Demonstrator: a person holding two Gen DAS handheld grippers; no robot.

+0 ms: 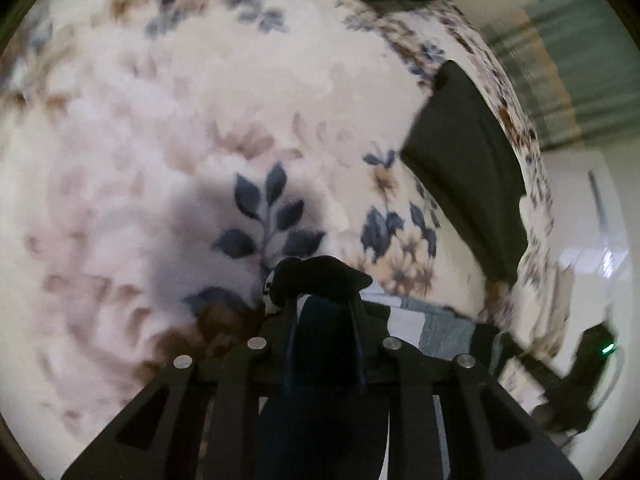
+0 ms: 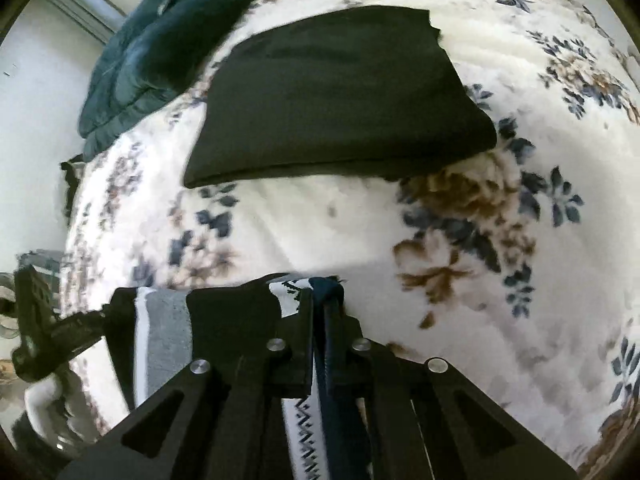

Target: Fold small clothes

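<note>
Both grippers pinch one small patterned garment above a floral blanket

The right wrist view alone shows the whole folded black garment (image 2: 340, 96) lying flat beyond the right gripper (image 2: 320, 292), with a teal pillow (image 2: 160, 40) far left; the left view catches only its end near the blanket (image 1: 160, 140) edge. Left gripper (image 1: 320, 280) clamps dark cloth; right clamps the patterned garment (image 2: 288, 292), grey-striped toward the left. Bare blanket lies between garment and folded piece
</note>
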